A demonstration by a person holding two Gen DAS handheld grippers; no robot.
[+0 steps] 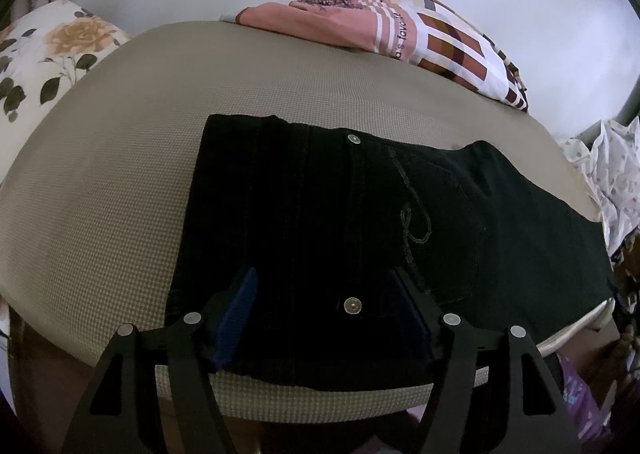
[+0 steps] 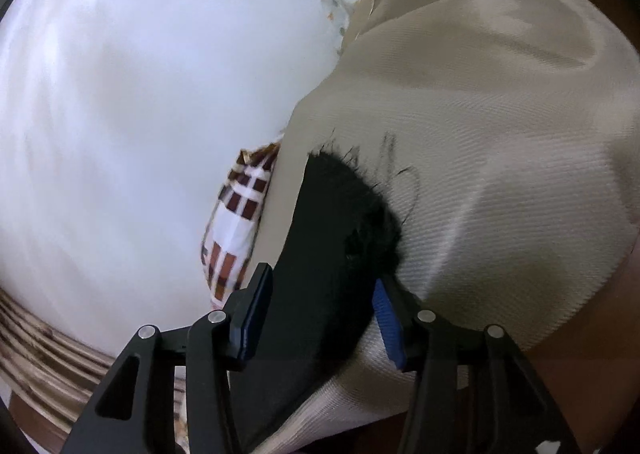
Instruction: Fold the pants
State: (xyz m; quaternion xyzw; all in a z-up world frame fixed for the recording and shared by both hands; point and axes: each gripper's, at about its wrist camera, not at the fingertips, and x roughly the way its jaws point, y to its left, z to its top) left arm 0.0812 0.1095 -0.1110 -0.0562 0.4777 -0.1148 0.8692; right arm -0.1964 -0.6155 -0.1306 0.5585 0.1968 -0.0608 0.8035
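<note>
Black jeans (image 1: 360, 214) lie flat on a beige cushioned surface (image 1: 120, 174), waistband toward me, with a metal button (image 1: 353, 305) near the front edge. My left gripper (image 1: 324, 286) is open, its blue-padded fingers (image 1: 236, 318) straddling the waistband at the button. In the right wrist view my right gripper (image 2: 320, 294) is open over the frayed hem end of a black pant leg (image 2: 336, 222), which lies on the beige surface (image 2: 500, 134). Neither gripper pinches the cloth.
A folded pink, brown and white checked garment (image 1: 400, 34) lies at the far edge; it also shows in the right wrist view (image 2: 236, 222). A floral pillow (image 1: 52, 50) sits far left. Speckled white fabric (image 1: 612, 170) is bunched at the right. A white wall (image 2: 140, 94) stands behind.
</note>
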